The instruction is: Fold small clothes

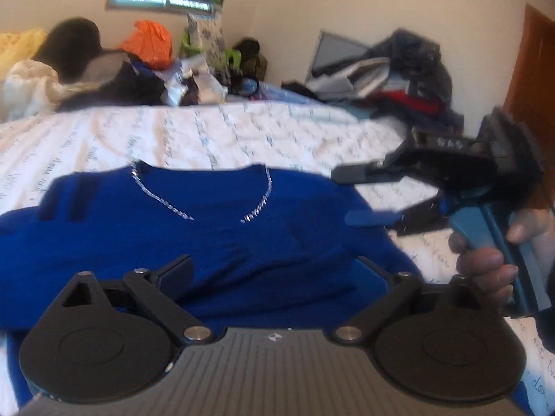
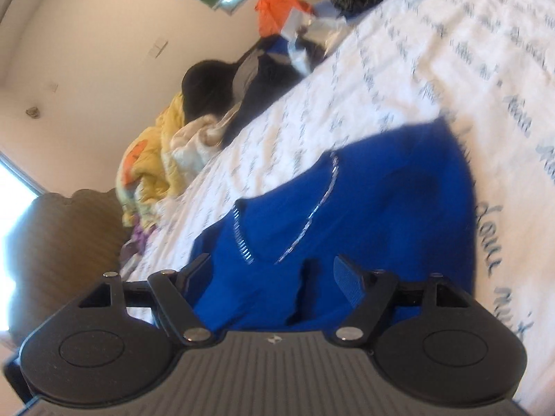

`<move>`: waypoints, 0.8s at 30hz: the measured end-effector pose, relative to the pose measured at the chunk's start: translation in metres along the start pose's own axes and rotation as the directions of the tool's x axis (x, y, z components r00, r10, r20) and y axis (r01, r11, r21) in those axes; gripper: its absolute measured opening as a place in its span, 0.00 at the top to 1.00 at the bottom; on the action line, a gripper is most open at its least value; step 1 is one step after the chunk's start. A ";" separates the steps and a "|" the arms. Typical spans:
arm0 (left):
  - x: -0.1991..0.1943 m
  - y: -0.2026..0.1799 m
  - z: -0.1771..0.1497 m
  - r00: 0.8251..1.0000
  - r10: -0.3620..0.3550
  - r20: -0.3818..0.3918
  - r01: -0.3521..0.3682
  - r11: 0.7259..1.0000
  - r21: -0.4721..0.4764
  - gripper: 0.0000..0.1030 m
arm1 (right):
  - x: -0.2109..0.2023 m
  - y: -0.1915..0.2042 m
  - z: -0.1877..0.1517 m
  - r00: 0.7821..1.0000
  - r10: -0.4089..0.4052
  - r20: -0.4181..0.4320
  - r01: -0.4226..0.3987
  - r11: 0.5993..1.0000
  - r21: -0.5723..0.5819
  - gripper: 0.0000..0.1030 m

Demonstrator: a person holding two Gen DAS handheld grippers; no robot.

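A royal-blue top point(image 1: 215, 228) with a silver-trimmed V neckline lies flat on the white printed bedsheet point(image 1: 215, 138); its left sleeve looks folded in. My left gripper point(image 1: 274, 270) hovers over the top's lower part, jaws wide apart, nothing between them. My right gripper point(image 1: 357, 196), held by a hand point(image 1: 485, 270), stands at the top's right shoulder edge with its fingers apart and only sheet showing between them. In the right wrist view, the right gripper point(image 2: 272, 277) is over the blue top point(image 2: 364, 208) near the neckline, its pads not pressing the cloth.
Heaps of clothes point(image 1: 392, 69), an orange bag point(image 1: 149, 45) and dark garments point(image 1: 114, 83) line the bed's far side. A yellow quilt point(image 2: 152, 159) and a brown headboard point(image 2: 66, 242) are at one end. A wooden door point(image 1: 534, 79) stands on the right.
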State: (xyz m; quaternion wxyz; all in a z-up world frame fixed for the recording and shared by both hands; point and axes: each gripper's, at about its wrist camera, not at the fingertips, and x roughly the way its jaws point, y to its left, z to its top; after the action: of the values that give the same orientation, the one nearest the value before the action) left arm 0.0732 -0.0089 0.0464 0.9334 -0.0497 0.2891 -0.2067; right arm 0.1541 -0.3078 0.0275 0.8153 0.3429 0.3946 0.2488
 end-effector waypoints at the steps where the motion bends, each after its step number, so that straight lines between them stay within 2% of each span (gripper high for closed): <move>1: -0.008 0.002 -0.005 0.999 0.015 0.028 -0.015 1.000 -0.001 0.00 | 0.001 0.001 -0.001 1.000 0.011 -0.026 -0.011 1.000 0.013 0.26; 4: -0.022 0.012 -0.014 0.997 0.067 0.036 -0.066 0.997 -0.036 0.00 | 0.017 0.012 -0.011 0.993 0.015 -0.114 -0.013 1.000 0.012 0.26; 7: -0.033 0.023 -0.011 0.992 0.127 0.013 -0.126 0.989 -0.074 0.00 | 0.039 0.028 -0.017 0.984 -0.076 -0.161 0.066 0.996 -0.068 0.26; 9: -0.040 0.031 -0.013 0.986 0.165 -0.010 -0.165 0.982 -0.091 0.00 | 0.057 0.032 -0.018 0.972 -0.131 -0.194 0.118 0.990 -0.078 0.26; 13: -0.056 0.048 -0.017 0.976 0.210 -0.053 -0.216 0.967 -0.138 0.00 | 0.075 0.035 -0.013 0.970 -0.135 -0.204 0.125 0.990 -0.064 0.28; 14: -0.059 0.052 -0.018 0.975 0.217 -0.055 -0.223 0.963 -0.150 0.00 | 0.079 0.037 -0.012 0.966 -0.158 -0.205 0.144 0.986 -0.084 0.52; 15: -0.063 0.056 -0.019 0.972 0.228 -0.055 -0.234 0.960 -0.156 0.00 | 0.085 0.041 -0.011 0.951 -0.221 -0.215 0.195 0.972 -0.134 0.88; 16: -0.065 0.059 -0.020 0.969 0.241 -0.055 -0.247 0.956 -0.159 0.00 | 0.091 0.045 -0.012 0.940 -0.265 -0.215 0.228 0.957 -0.180 0.92; 18: -0.064 0.064 -0.020 0.962 0.268 -0.056 -0.274 0.946 -0.174 0.00 | 0.095 0.053 -0.009 0.940 -0.264 -0.217 0.222 0.954 -0.202 0.94; 19: -0.065 0.067 -0.019 0.960 0.273 -0.056 -0.279 0.942 -0.186 0.00 | 0.092 0.060 -0.007 0.951 -0.239 -0.198 0.195 0.956 -0.219 0.94; 21: -0.070 0.075 -0.015 0.962 0.270 -0.046 -0.274 0.939 -0.209 0.00 | 0.075 0.076 0.004 0.978 -0.120 -0.169 0.084 0.975 -0.208 0.95; 24: -0.079 0.083 -0.009 0.958 0.286 -0.009 -0.281 0.936 -0.209 0.00 | 0.028 0.107 0.024 0.995 -0.007 -0.099 -0.021 0.959 -0.282 0.95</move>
State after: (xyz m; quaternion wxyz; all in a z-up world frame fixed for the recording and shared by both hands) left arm 0.0390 0.0998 0.0626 0.9460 -0.1073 0.3035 -0.0380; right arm 0.1752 -0.2287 0.1060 0.8345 0.2114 0.3939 0.3223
